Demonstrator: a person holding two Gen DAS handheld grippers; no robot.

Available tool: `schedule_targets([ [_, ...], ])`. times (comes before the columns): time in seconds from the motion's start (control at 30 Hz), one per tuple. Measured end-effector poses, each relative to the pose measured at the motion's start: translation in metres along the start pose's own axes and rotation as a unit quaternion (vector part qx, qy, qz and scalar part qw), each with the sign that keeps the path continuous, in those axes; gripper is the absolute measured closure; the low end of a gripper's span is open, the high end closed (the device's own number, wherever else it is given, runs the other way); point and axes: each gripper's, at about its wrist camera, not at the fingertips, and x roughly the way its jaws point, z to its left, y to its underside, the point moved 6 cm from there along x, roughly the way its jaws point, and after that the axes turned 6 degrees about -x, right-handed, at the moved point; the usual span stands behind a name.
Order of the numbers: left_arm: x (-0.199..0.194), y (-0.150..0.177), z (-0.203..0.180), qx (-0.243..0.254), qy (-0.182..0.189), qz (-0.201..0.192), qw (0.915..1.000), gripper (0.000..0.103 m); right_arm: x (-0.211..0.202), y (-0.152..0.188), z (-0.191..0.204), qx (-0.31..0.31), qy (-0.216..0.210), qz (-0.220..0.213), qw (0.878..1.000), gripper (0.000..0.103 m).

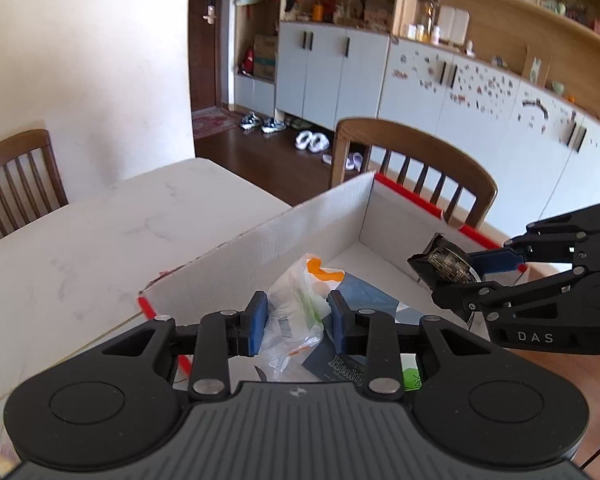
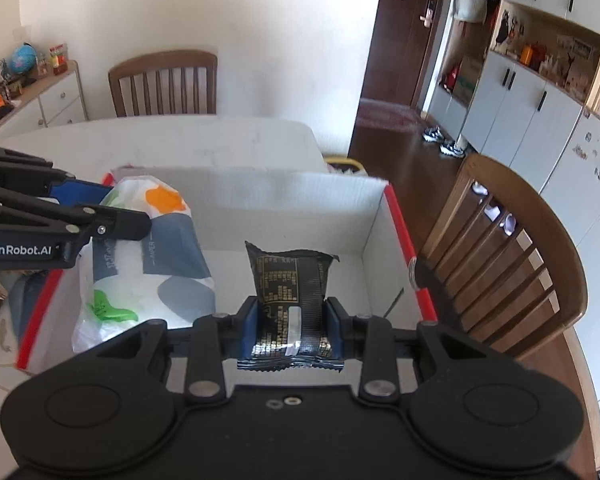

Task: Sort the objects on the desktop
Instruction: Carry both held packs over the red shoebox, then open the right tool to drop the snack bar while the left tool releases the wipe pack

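Left wrist view: left hand-held gripper (image 1: pixel 298 322) is seen at its narrowest, blue pads pinching the clear plastic of a tissue pack (image 1: pixel 300 308), which lies in the box. Only here is the right hand-held gripper (image 1: pixel 466 276) seen from the side, a black snack packet (image 1: pixel 440 266) clamped between its pads over the box's right part.

Right wrist view: right hand-held gripper (image 2: pixel 291 326) is partly closed, pads pressed on both sides of the black snack packet (image 2: pixel 290 284), held upright above the box floor. Only here is the whole tissue pack (image 2: pixel 148 248) visible, resting against the box's left wall, with the left hand-held gripper (image 2: pixel 112 210) at its upper end.

Cardboard box (image 2: pixel 260 196), red-edged, sits on the white worktop (image 1: pixel 100 232). Beyond, wooden chairs (image 2: pixel 164 80) are seen.
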Motion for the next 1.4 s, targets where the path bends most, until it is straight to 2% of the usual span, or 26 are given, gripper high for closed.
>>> schedule_targets([
  [0.17, 0.023, 0.001, -0.003, 0.017, -0.006, 0.025, 0.9995, 0.072, 0.022, 0.006, -0.009, 0.008, -0.014, 0.03, 0.999, 0.069],
  [0.37, 0.048, 0.006, -0.007, 0.041, -0.011, 0.057, 0.9975, 0.072, 0.044, 0.009, -0.008, -0.016, -0.037, 0.068, 0.997, 0.069],
  [0.53, 0.064, 0.011, -0.013, 0.069, -0.019, 0.09, 0.9934, 0.072, 0.06, 0.014, -0.005, -0.043, -0.039, 0.096, 0.994, 0.069],
  [0.63, 0.072, 0.014, -0.015, 0.068, -0.013, 0.11, 0.9916, 0.072, 0.066, 0.017, -0.003, -0.053, -0.048, 0.11, 0.991, 0.069],
  [0.93, 0.091, 0.024, -0.02, 0.09, -0.025, 0.155, 0.9835, 0.072, 0.076, 0.024, 0.002, -0.059, -0.062, 0.138, 0.987, 0.069],
  [1.17, 0.099, 0.029, -0.018, 0.086, -0.022, 0.192, 0.9775, 0.072, 0.084, 0.02, 0.004, -0.064, -0.068, 0.167, 0.982, 0.069],
  [1.4, 0.101, 0.029, -0.018, 0.086, -0.022, 0.197, 0.9765, 0.072, 0.086, 0.021, 0.006, -0.065, -0.068, 0.176, 0.98, 0.068],
])
